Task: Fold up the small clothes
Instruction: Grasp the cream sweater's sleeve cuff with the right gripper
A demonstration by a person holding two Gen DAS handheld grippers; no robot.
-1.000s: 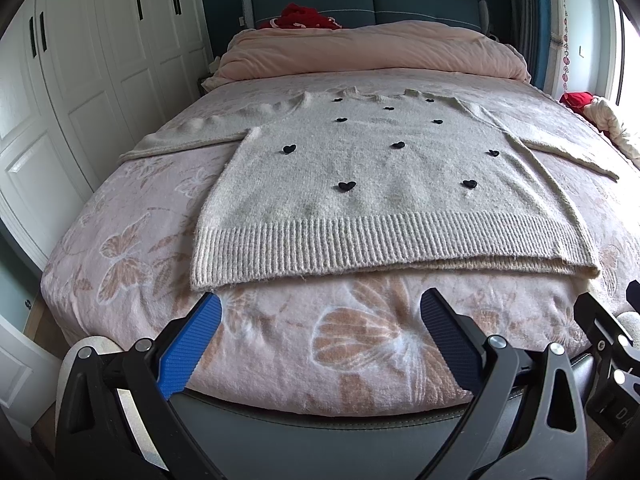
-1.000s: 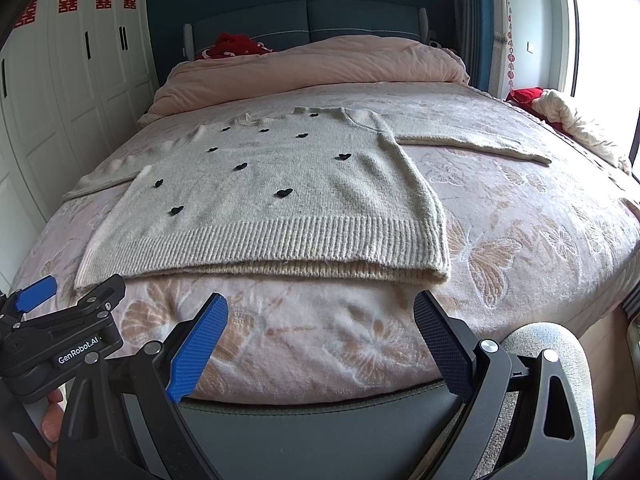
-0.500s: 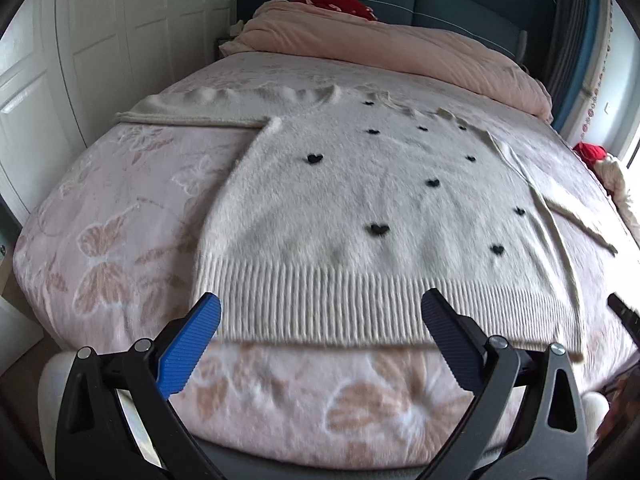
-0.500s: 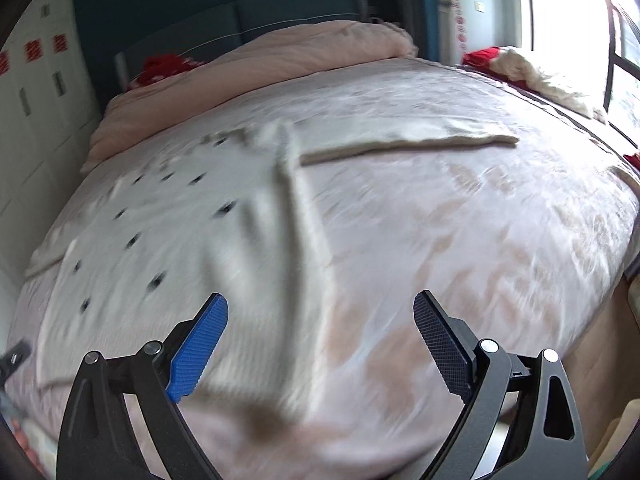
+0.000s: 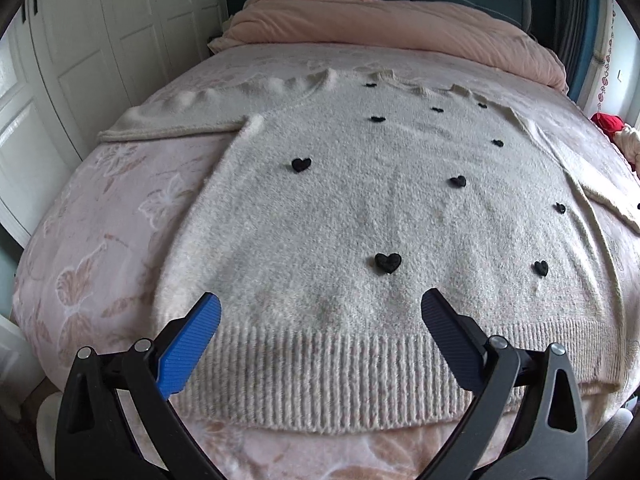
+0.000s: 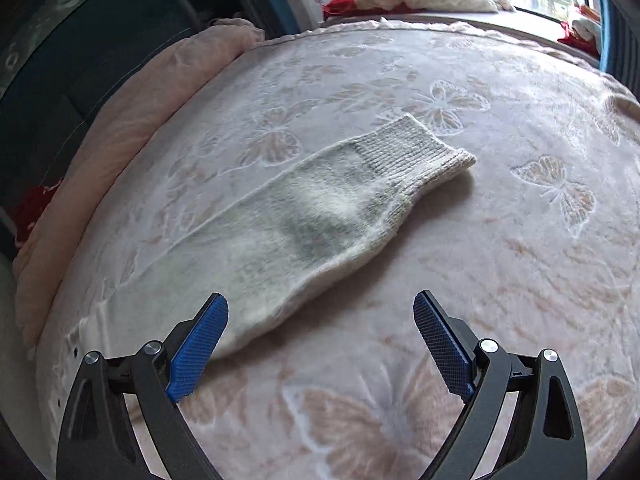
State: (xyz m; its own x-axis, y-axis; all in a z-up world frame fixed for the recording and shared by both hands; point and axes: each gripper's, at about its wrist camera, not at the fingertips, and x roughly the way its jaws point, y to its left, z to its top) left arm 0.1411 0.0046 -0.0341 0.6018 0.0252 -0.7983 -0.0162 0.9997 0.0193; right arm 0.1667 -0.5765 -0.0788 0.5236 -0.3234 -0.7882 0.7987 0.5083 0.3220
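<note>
Fuzzy cream sweater [image 5: 360, 216] with black hearts, spread flat on the butterfly-print bedspread [image 6: 520, 280]. Left gripper [image 5: 320, 320] spread wide above the ribbed hem [image 5: 340, 376]; right gripper [image 6: 320, 320] likewise spread beside the outstretched sleeve [image 6: 320, 208]. Probably soft, light, floppy; best pinched at cuff [image 6: 416, 152] or hem corner.

Left gripper [image 5: 320, 312], right gripper [image 6: 320, 312]: wide apart

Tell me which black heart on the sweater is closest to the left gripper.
The large heart lowest on the sweater, just above the ribbed hem, between the left gripper fingers.
</note>
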